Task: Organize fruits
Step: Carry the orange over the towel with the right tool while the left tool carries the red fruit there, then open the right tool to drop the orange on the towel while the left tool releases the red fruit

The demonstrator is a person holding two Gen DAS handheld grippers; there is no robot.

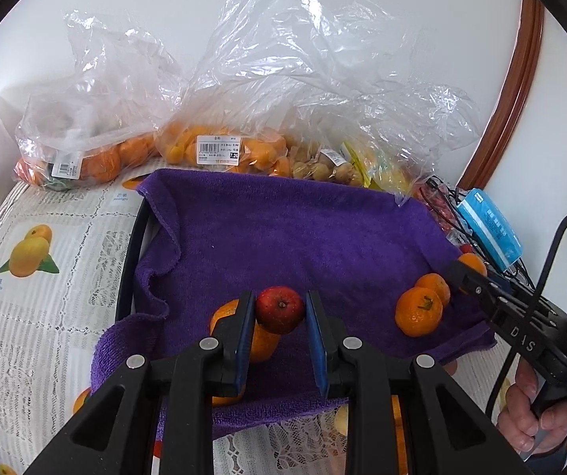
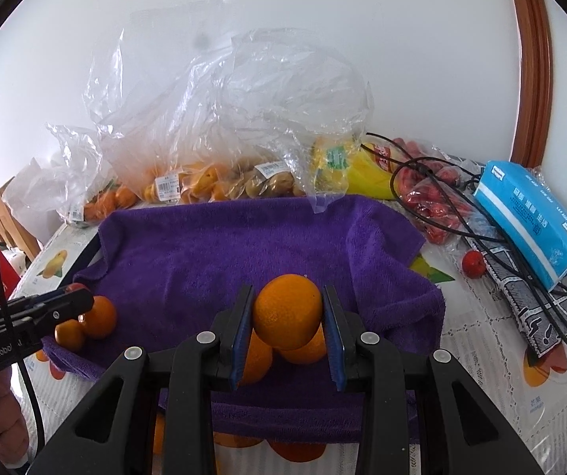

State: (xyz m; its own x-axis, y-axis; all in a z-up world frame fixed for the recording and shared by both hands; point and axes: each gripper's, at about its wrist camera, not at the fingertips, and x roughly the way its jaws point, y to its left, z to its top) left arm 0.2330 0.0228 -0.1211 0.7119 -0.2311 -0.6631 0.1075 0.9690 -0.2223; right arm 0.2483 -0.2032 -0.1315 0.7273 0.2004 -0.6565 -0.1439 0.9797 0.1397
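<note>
Left wrist view. Left gripper (image 1: 279,312): blue pads pinching a small red fruit (image 1: 279,308), which sits directly between the fingertips, dead ahead. Stem dimple faces the camera, so the fruit's axis runs roughly along the fingers; the body is near round, with no marked long axis. An orange (image 1: 257,338) lies just below and left of the claw, partly hidden by the left finger. Two tangerines (image 1: 421,308) rest on the purple towel (image 1: 283,233) to the right, touching each other, beside the right gripper's tip.

Right wrist view. Right gripper (image 2: 288,312): pads pinching a large orange (image 2: 287,310), centred between the fingertips. Shape near spherical; stem end not visible, so pointing cannot be told. Two more oranges lie under it, touching, on the towel. Judged next: each claw lowers its fruit beside like fruit; the right is nearer the tangerine pair, the left nearer the left-hand orange.
</note>
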